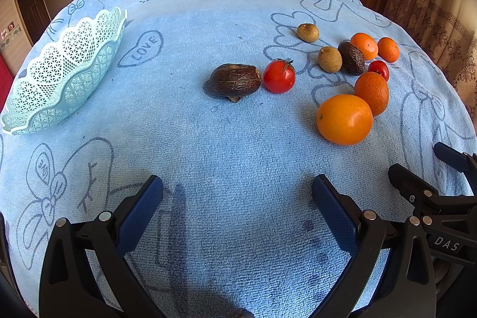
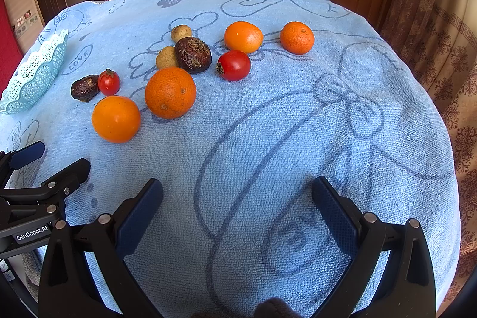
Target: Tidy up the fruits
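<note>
fruits lie loose on the light blue terry towel with grey doodles (image 1: pixel 238 169), none in the pale mint lattice plastic basket (image 1: pixel 59 70) at the far left. the left gripper (image 1: pixel 237 198) and right gripper (image 2: pixel 237 198) both hang over bare towel, jaws spread wide, holding nothing. nearest is the smooth round orange (image 1: pixel 344 119), touching a rough-skinned mandarin (image 1: pixel 372 93) behind it. farther left, a wrinkled dark brown avocado (image 1: pixel 235 81) sits just beside a red stemmed tomato (image 1: pixel 279 76). beyond lie 2 tan kiwis, a second dark avocado (image 1: pixel 351 58), a small tomato and 2 more oranges. only the right wrist view shows that small tomato (image 2: pixel 234 65) whole; only the left shows the basket's full bowl.
</note>
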Motion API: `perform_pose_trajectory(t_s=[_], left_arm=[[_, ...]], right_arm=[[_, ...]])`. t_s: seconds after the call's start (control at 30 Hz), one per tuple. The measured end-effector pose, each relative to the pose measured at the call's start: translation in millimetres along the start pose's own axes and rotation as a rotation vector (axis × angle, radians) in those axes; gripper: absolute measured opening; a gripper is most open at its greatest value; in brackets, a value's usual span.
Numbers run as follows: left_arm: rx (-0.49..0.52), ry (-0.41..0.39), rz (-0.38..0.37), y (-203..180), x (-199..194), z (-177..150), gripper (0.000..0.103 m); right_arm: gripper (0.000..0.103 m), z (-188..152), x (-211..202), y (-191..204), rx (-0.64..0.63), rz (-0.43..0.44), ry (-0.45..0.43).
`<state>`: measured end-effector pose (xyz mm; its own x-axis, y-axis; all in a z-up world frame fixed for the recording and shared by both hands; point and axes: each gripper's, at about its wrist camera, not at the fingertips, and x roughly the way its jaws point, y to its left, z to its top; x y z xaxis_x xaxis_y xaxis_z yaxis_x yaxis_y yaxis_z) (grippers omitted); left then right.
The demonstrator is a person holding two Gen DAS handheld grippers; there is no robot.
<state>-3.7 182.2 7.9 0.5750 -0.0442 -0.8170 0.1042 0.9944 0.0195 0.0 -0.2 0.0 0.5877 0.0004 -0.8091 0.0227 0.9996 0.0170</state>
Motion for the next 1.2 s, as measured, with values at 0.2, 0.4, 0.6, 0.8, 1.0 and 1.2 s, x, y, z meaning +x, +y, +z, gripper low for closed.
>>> perform_pose_trajectory(t_s=[0.2,0.4,0.6,0.8,1.0,1.2], left_arm=[[0.001,0.0,0.001,0,0,0,0.101],[0.001,0.001,0.0,0,0,0,0.101],[0.001,0.0,0.0,0,0,0,0.101],[0.0,0.0,-0.002,1,0,1,0.101],[0.017,-0.011,-0.092,4,-4,1,0.1],[0.102,-0.073,-0.14,-3,-17,19,0.1]], right_arm=[[0.098,0,0,0,0.0,0.0,0.0],[0.098,0,0,0,-0.001,-0.003,0.0],[0.098,0,-2,3,-0.004,-0.02,-0.001],[0.098,-2,-2,2,-0.002,0.003,0.014],[0.098,-2,-3,-2,-0.038,0.041,0.05],[0.098,-7,-8,1,-0.088,0.03,0.053]])
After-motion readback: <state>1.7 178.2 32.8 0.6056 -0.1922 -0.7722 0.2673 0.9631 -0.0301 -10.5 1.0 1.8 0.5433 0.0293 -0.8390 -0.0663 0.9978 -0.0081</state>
